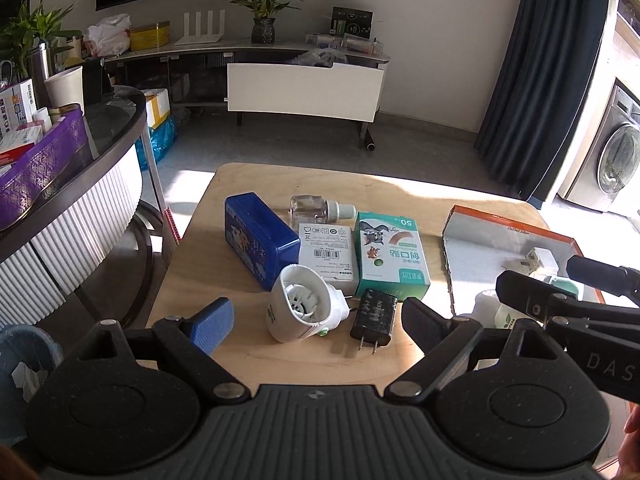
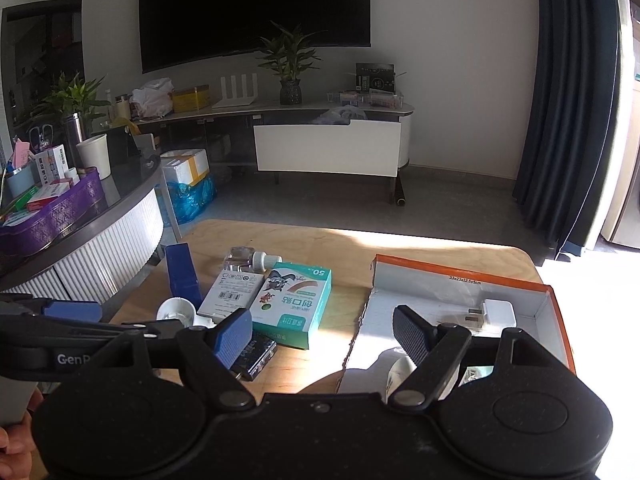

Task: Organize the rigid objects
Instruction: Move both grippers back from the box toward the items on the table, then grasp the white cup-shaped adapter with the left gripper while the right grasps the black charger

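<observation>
My left jaws [image 1: 320, 322] stand wide apart and empty above the tabletop [image 1: 240, 356], with the white plug-in vaporizer [image 1: 302, 306] and black charger [image 1: 374, 316] lying between them. At twelve o'clock lie the white box [image 1: 328, 254] and green plaster box [image 1: 390, 256], at eleven the blue tin [image 1: 260, 240]. My right jaws [image 2: 324, 334] gape empty too; at one o'clock the orange-rimmed box [image 2: 560, 320] holds a white plug [image 2: 494, 314].

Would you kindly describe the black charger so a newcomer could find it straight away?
On the wooden table, find the loose cluster left of the orange-edged box. At its near edge, beside the white round plug-in, lies the black charger: the only black item, two metal prongs pointing toward the camera.
</observation>
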`<action>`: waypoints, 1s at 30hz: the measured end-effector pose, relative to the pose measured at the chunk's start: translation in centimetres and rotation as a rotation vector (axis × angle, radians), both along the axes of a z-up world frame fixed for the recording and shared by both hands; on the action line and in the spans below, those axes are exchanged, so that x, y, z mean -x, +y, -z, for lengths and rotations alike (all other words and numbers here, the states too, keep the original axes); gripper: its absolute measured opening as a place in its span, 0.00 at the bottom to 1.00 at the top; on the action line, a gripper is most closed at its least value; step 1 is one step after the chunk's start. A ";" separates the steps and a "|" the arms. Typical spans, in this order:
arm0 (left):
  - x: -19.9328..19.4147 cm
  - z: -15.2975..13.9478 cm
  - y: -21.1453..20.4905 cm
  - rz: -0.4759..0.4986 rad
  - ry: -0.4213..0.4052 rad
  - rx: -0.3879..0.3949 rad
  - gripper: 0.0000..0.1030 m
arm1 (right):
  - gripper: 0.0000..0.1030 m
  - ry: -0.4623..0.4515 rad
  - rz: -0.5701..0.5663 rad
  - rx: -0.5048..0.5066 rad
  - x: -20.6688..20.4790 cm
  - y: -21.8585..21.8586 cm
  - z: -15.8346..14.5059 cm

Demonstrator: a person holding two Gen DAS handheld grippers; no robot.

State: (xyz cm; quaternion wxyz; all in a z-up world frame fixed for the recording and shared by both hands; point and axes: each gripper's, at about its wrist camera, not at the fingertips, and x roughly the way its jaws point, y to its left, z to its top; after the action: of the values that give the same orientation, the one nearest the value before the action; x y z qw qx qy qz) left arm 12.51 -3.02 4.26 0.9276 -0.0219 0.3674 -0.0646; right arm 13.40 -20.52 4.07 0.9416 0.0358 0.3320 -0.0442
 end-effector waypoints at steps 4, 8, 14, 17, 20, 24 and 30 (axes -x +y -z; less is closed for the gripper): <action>-0.1 0.2 0.7 -0.011 0.003 0.002 0.90 | 0.89 0.003 -0.011 0.001 -0.3 0.7 0.2; -0.1 0.5 1.2 -0.018 0.009 0.004 0.90 | 0.89 0.008 -0.023 -0.001 -0.7 1.3 0.5; -0.2 1.2 2.0 -0.027 0.026 0.006 0.90 | 0.89 0.023 -0.038 -0.005 -1.1 1.8 1.2; -0.3 1.5 2.3 -0.032 0.033 0.006 0.90 | 0.89 0.030 -0.044 -0.010 -1.3 2.0 1.6; -0.4 1.9 2.5 -0.035 0.040 0.007 0.90 | 0.89 0.037 -0.044 -0.017 -1.5 2.2 2.1; -0.8 2.6 2.7 -0.032 0.051 0.020 0.91 | 0.89 0.048 -0.045 -0.022 -1.9 2.2 2.7; -1.8 4.4 2.6 -0.013 0.054 0.019 0.95 | 0.89 0.071 -0.038 -0.036 -2.1 1.7 3.7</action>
State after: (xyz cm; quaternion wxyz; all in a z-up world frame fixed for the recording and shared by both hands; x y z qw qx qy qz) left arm 14.36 -0.43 -0.11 0.9175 -0.0350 0.3914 -0.0615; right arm 15.50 -18.84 0.32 0.9290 0.0450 0.3667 -0.0216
